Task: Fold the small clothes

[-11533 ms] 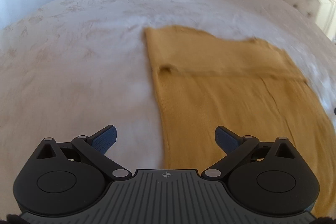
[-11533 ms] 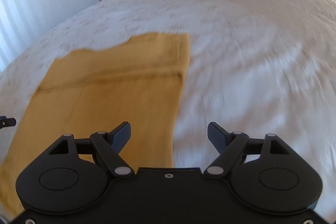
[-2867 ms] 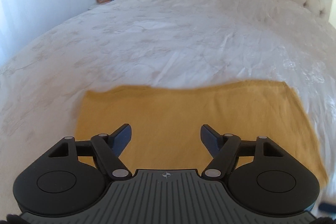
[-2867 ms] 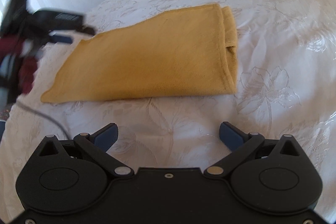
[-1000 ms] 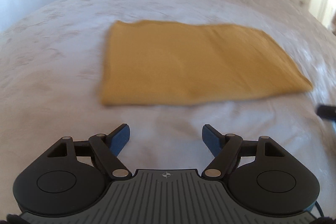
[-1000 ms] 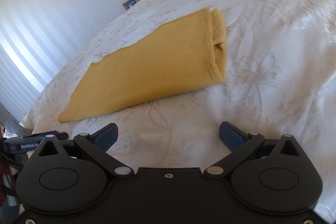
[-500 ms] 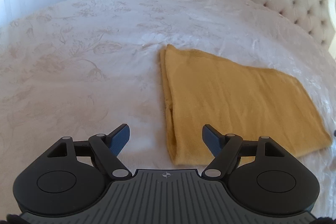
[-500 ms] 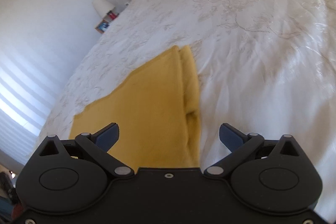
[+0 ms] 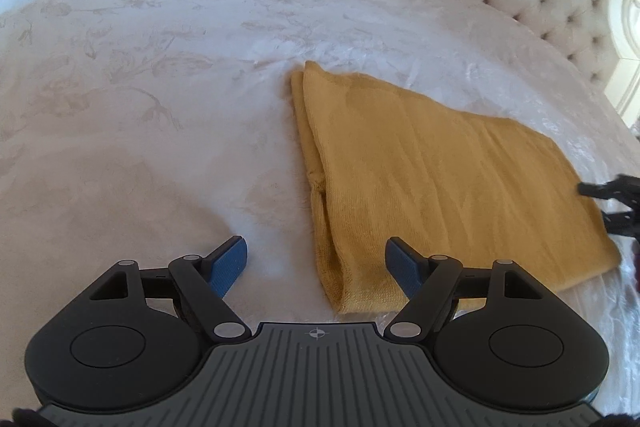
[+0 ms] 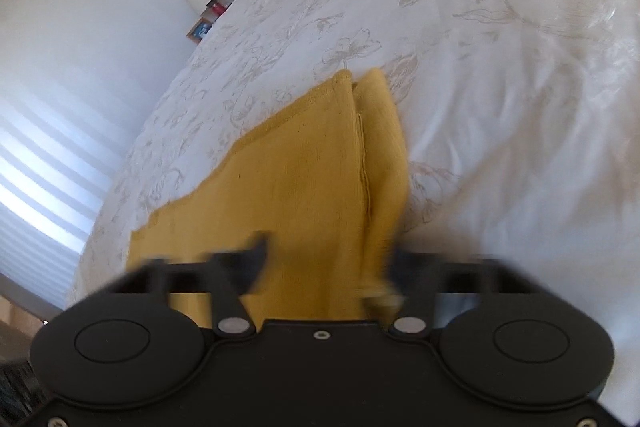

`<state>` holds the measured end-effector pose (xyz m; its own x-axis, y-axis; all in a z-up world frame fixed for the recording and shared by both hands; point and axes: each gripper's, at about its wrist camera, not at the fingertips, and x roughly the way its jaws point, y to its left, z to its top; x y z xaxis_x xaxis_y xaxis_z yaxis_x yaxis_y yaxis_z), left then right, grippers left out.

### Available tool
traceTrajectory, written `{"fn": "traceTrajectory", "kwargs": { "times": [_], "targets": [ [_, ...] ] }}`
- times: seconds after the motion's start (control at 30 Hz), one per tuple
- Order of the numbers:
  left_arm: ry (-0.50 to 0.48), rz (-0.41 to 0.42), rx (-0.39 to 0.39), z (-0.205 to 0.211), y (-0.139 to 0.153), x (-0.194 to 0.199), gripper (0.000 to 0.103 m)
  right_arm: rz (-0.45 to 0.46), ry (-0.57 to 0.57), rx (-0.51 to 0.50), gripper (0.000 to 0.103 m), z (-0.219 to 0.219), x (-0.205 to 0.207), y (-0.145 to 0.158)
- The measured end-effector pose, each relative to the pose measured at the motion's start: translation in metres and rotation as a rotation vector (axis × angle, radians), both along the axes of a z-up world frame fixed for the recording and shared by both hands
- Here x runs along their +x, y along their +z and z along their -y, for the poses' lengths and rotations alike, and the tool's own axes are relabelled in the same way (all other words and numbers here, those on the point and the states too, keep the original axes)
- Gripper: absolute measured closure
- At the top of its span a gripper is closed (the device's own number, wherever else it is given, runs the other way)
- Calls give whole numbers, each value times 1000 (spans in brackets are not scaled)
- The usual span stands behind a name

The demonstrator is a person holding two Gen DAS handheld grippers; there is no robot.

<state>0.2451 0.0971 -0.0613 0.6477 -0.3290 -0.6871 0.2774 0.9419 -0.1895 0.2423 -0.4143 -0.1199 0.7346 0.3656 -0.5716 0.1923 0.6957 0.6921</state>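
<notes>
Left gripper [image 9: 316, 261] has its jaws standing wide, nothing pressed between them. Its left blue pad is over the bare white floral bedspread [image 9: 160, 87]. The near corner of the folded mustard-yellow knit garment [image 9: 420, 179] lies between the two fingers, closer to the right pad, and from there the cloth stretches away to the right and forward. The layered edge of the fold runs forward just right of the midline between the fingers.

At the far right of the left view a black part of the right gripper [image 9: 612, 195] sits at the other end of the cloth. In the right wrist view the right gripper [image 10: 326, 261] is blurred and its jaws are closing. The garment [image 10: 304, 179] is between them, with the doubled edge at the right finger. I cannot tell if the pads already press on it.

Risks, as I judge: the right jaws may catch only the top layer, so the stack splits when lifted. The left corner is off-centre twd the right pad, so closing may pinch bedspread w/ the cloth, or miss a layer. If one end lifts earlier, the fold goes skew.

Containers: none in view. The garment lies directly on the bed.
</notes>
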Motion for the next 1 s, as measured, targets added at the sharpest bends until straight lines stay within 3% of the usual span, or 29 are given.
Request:
{"fn": "traceTrajectory", "kwargs": {
  "times": [0.03,0.13,0.33,0.5,0.6,0.7,1.0],
  "targets": [
    [1,5,-8,-1,1,-1,28,-12,-4,16,73,0,2,-2],
    [13,11,-47,-6,3,1,28,-30,3,-103,74,-17,4,14],
    [28,21,-23,-10,7,0,28,-42,35,-281,76,-55,12,80],
    [60,14,-59,-22,12,2,28,3,129,-347,77,-108,32,130],
    [79,23,-70,-32,17,2,28,35,195,-347,78,-148,49,146],
    [103,20,-87,-43,20,5,28,38,269,-360,78,-193,68,146],
    [166,7,-119,-68,26,10,28,-22,389,-429,79,-299,93,95]
  ]
}}
